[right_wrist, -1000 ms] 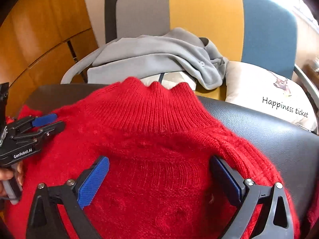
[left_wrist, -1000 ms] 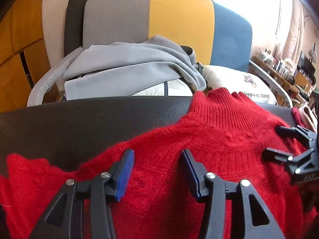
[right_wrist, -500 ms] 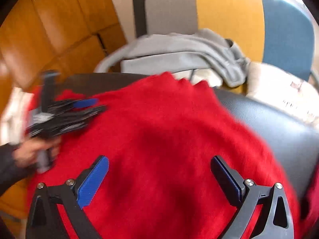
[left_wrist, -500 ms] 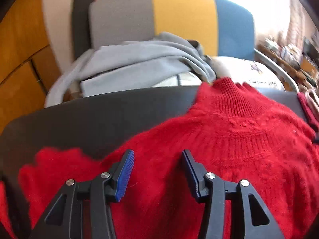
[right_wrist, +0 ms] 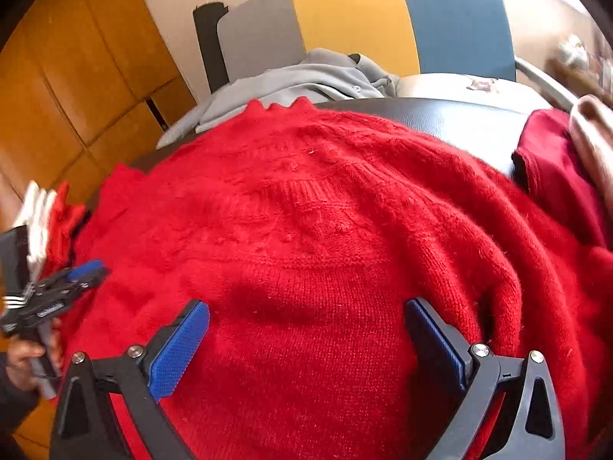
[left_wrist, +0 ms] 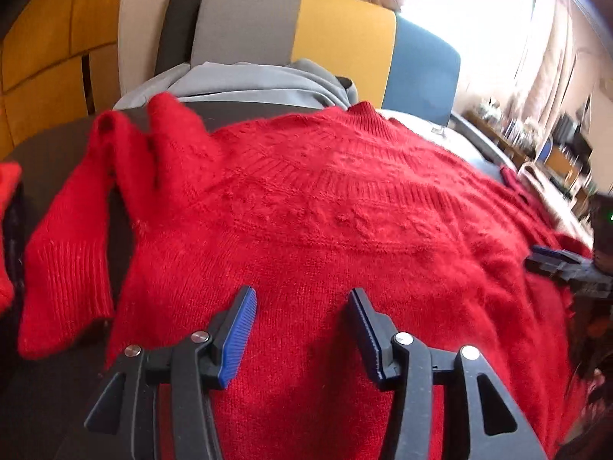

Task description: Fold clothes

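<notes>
A red sweater [left_wrist: 345,207] lies spread over a black table [right_wrist: 440,119], its ribbed collar at the far edge. One sleeve [left_wrist: 65,268] is bent back on the left, cuff toward the near side.

The left claw [left_wrist: 300,318] hangs over the near part of the knit with its blue-padded fingers [left_wrist: 237,329] parted and nothing between them; whether the tips brush the wool cannot be told.

The right claw [right_wrist: 306,329] is spread wider, its fingers [right_wrist: 178,349] standing apart above the sweater's body and gripping nothing.

Beyond the table a grey garment [left_wrist: 260,84] rests on a chair [left_wrist: 345,34] with a grey, yellow and blue back. A dark red cloth [right_wrist: 555,168] lies at the right.
</notes>
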Available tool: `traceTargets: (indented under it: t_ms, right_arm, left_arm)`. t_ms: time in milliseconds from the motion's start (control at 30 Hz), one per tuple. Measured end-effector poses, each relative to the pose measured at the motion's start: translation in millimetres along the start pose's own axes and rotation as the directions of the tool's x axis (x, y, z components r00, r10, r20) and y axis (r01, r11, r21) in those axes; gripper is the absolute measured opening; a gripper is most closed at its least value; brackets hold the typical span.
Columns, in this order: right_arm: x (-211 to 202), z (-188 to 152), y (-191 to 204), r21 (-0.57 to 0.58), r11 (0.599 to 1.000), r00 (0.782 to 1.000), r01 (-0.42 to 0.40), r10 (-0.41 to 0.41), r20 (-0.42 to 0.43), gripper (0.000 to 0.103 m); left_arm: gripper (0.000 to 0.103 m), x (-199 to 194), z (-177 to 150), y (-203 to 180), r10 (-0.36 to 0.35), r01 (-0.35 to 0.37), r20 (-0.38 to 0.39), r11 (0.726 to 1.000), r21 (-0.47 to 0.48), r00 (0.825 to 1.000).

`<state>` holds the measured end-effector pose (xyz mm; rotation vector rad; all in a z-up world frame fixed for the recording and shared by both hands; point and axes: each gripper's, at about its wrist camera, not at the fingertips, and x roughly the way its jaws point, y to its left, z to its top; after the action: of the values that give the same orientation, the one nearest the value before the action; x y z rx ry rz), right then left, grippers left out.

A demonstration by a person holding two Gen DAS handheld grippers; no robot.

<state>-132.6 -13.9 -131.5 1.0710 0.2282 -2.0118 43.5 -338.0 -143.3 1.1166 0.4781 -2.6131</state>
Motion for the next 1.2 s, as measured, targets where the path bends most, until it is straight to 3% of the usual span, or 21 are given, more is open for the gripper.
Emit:
traceTargets:
  t_ms: [167,233,267,367,433,500,600,700,767,833,933,1000,1100,1200]
  right_arm:
    - [-3,-2,24,-0.110,0.986,0.991,0.125,-0.130,-0.038,0.100]
    - [-28,-10,21,-0.066,0.990,0.992,0.122,-0.123,0.003,0.065]
    - [-45,-15,17,-0.039,0.993,0.994,0.108,-0.107,0.036,0.064]
    - [-112,-49,1,0.004,0.985,0.973,0.171,-0.170,0.155,0.065]
    - [-145,-73,-9,-0.001,0.963,0.944,0.270,-0.265,0.195,0.076]
    - [-160,-88,-24,-0.026,0.929,0.913,0.370,-0.359,0.193,0.085]
    - [-170,-101,-48,-0.042,0.883,0.876,0.467,-0.455,0.159,0.087]
    - [-164,-102,-62,-0.043,0.881,0.877,0.472,-0.464,0.122,0.087]
    - [-154,-99,-71,-0.054,0.882,0.882,0.467,-0.462,0.088,0.076]
    - [-159,-89,-77,0.024,0.935,0.930,0.354,-0.354,0.099,0.010]
    - [-169,-74,-85,0.151,0.978,0.976,0.145,-0.166,0.143,0.008]
    - [-175,-64,-91,0.227,0.974,0.982,-0.002,-0.041,0.186,0.008]
    - [-185,-48,-99,0.324,0.919,0.954,-0.224,0.139,0.266,0.008]
    - [-195,-33,-108,0.396,0.809,0.884,-0.435,0.298,0.361,0.008]
  left_arm:
    - [0.052,1,-1,-5,0.027,-0.027,0.000,0.999,0.021,1.000]
    - [0.052,1,-1,-5,0.026,-0.026,0.001,0.999,0.020,1.000]
    - [0.052,1,-1,-5,0.024,-0.024,0.002,1.000,0.018,1.000]
    - [0.052,0,-2,-6,0.019,-0.019,0.005,1.000,0.013,1.000]
    - [0.053,1,-2,-6,0.020,-0.020,0.004,1.000,0.017,1.000]
    - [0.053,1,-2,-6,0.022,-0.022,0.003,1.000,0.021,1.000]
    - [0.054,1,-2,-7,0.028,-0.028,0.002,0.999,0.026,1.000]
    - [0.054,2,-1,-7,0.033,-0.033,0.001,0.999,0.030,0.999]
    - [0.054,2,-1,-7,0.034,-0.034,0.001,0.999,0.030,0.999]
    - [0.054,2,0,-7,0.033,-0.033,0.000,0.999,0.030,0.999]
    - [0.055,2,-1,-7,0.029,-0.029,0.002,0.999,0.027,1.000]
    - [0.056,2,-1,-6,0.018,-0.018,0.004,1.000,0.021,1.000]
    - [0.057,2,-1,-4,0.002,-0.002,0.006,1.000,0.013,1.000]
    - [0.058,1,-1,-3,-0.011,0.011,0.008,1.000,0.004,1.000]
